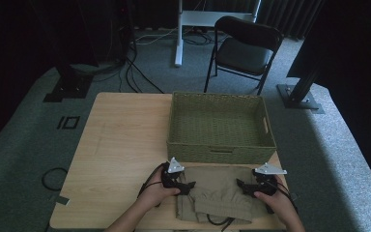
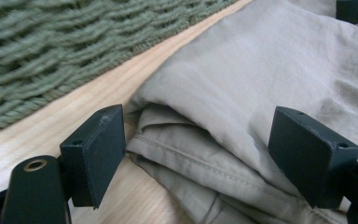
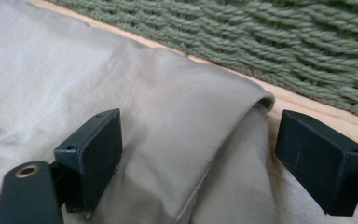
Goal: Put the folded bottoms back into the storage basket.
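A folded khaki garment (image 1: pixel 222 192) lies at the near edge of the wooden tabletop (image 1: pixel 121 140), just in front of the green woven basket (image 1: pixel 221 126), with a narrow strip of bare wood between cloth and basket wall; the person's two hands come in from the near side, one at each end of the fold. The left tongs (image 1: pixel 189 185) sit at the garment's left edge, jaws spread wide and gripping nothing; in the left gripper view those left tongs (image 2: pixel 196 154) straddle the stacked layers of the garment (image 2: pixel 261 84), where a stitched seam shows along the lower layer, and the cloth lies between the jaws without either pad pressing it; the basket (image 2: pixel 60 42) weave runs close behind, across a band of tabletop (image 2: pixel 51 126). The right tongs (image 1: pixel 241 184) rest at the garment's right edge, likewise released and wide apart; in the right gripper view the right tongs (image 3: pixel 199 154) bracket the rounded corner of the fold (image 3: pixel 177 112), the left jaw over the cloth, the right jaw just beyond its edge; the basket (image 3: pixel 261 37) wall stands close behind. On the floor beyond the tabletop stands a black folding chair (image 1: pixel 244 48), well apart from everything else.
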Available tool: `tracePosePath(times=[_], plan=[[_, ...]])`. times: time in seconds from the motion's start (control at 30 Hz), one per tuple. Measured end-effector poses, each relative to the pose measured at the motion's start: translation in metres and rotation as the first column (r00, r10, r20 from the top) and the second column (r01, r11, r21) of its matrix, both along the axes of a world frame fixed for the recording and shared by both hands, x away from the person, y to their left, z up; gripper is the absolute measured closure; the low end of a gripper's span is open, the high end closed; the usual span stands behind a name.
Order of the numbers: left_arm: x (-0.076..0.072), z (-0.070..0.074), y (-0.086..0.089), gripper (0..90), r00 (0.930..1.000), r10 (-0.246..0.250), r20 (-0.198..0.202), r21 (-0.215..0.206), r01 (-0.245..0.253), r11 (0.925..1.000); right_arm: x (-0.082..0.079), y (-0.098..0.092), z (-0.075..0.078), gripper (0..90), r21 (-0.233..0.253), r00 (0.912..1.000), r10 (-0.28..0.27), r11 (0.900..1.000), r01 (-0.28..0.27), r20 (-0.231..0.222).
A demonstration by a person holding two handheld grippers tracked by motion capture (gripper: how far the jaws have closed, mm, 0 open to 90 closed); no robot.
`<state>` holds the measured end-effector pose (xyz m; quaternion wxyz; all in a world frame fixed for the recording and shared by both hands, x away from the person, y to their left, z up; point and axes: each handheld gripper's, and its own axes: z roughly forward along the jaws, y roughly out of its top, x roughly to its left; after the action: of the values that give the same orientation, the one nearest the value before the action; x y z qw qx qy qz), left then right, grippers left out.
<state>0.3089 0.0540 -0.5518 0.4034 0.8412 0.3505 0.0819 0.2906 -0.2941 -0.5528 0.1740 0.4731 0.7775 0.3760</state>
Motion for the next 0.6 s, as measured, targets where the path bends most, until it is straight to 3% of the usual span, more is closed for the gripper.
tracePosePath(times=[0.1, 0.37, 0.5, 0.53, 0.57, 0.6], plan=[[-0.001, 0.0, -0.002, 18.8, 1.0, 0.008, 0.005, 0.003, -0.008, 1.0, 0.0, 0.003, -0.001, 14.8, -0.022, 0.9995, 0.02, 1.0, -0.021, -0.024], [-0.003, 0.0, -0.008, 18.5, 0.9994, 0.03, 0.017, 0.022, -0.03, 0.9993, -0.001, 0.007, -0.001, 16.2, -0.06, 0.9995, 0.028, 0.998, -0.029, -0.016], [-0.003, 0.0, -0.013, 18.9, 0.9993, 0.032, 0.021, 0.026, -0.033, 0.9991, -0.004, 0.009, -0.001, 27.7, -0.061, 0.9989, 0.046, 0.997, -0.046, -0.002], [-0.004, 0.0, -0.014, 26.3, 0.9992, 0.03, 0.025, 0.018, -0.031, 0.9994, -0.006, 0.01, 0.001, 46.4, -0.045, 0.9969, 0.079, 0.996, -0.078, 0.004], [-0.004, 0.0, -0.014, 31.6, 0.9992, 0.03, 0.025, 0.018, -0.031, 0.9994, -0.006, 0.01, 0.001, 46.4, -0.045, 0.9969, 0.079, 0.996, -0.078, 0.004], [-0.004, 0.0, -0.015, 36.7, 0.9996, 0.019, 0.022, 0.002, -0.02, 0.9998, -0.008, 0.013, 0.002, 57.5, -0.038, 0.9953, 0.097, 0.995, -0.097, -0.005]])
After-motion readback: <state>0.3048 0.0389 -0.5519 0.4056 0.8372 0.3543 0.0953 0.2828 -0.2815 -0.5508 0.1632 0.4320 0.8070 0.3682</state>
